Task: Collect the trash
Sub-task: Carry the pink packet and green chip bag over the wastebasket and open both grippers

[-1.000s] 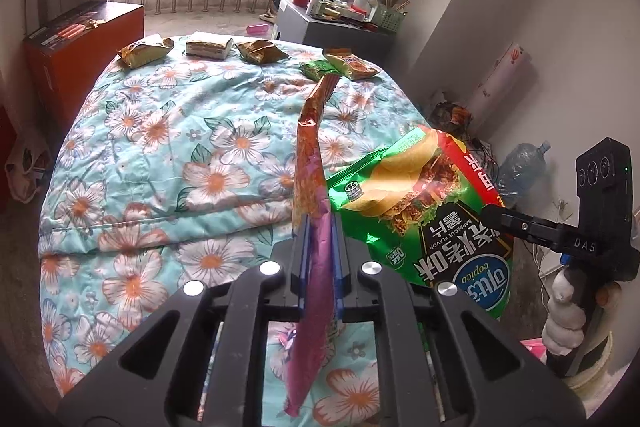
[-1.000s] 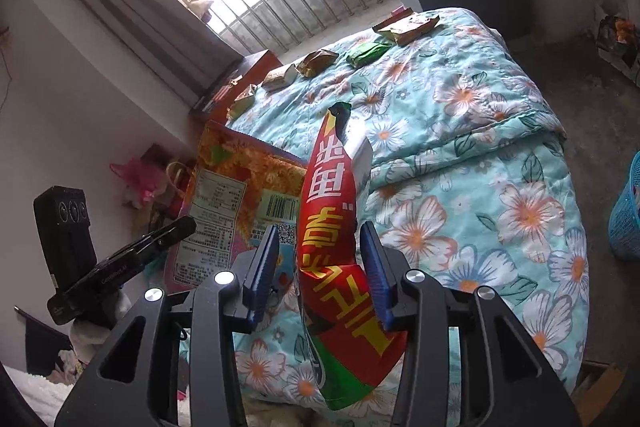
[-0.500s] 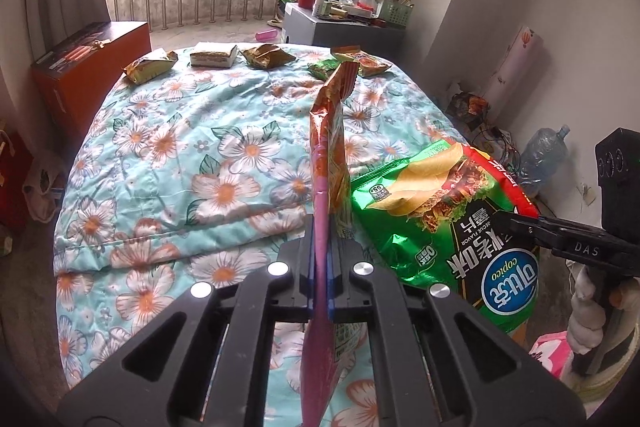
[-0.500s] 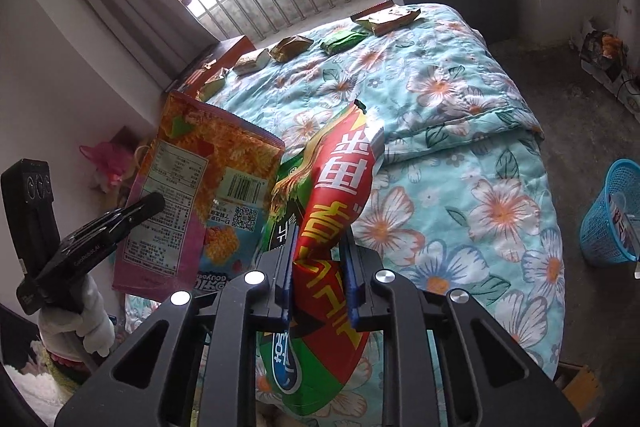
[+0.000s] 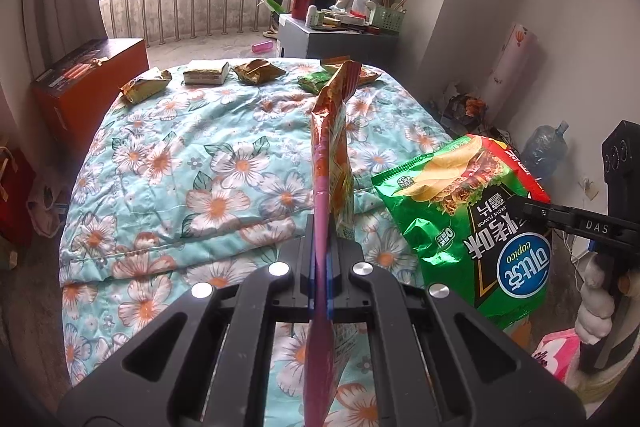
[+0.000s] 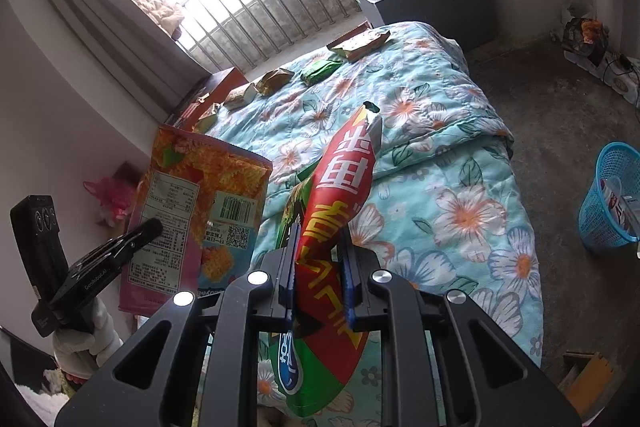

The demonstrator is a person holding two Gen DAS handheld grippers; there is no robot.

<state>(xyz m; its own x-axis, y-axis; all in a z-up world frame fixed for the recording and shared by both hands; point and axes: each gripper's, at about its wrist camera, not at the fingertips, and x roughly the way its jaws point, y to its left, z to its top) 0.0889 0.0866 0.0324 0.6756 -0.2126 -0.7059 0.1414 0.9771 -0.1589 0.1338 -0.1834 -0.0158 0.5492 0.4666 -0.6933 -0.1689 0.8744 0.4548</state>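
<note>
Edgewise, orange snack bag (image 5: 332, 163) pinched between left gripper (image 5: 320, 267) fingers (image 5: 306, 259).

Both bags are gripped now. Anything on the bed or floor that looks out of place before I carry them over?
Yes: five snack packets lie crumpled in a row along the far edge of the bed. The blue basket stands upright on the floor with something already inside. The orange bag and green bag hang clear; nothing looks spilled.

The near half of the bed (image 5: 168, 163) lies bare, open to a pass; small wrappers (image 5: 256, 71) line its far edge; bare floor (image 6: 560, 115) runs along the bed's side to the blue basket (image 6: 610, 199); a grey cabinet (image 6: 424, 5) blocks the far corner.
</note>
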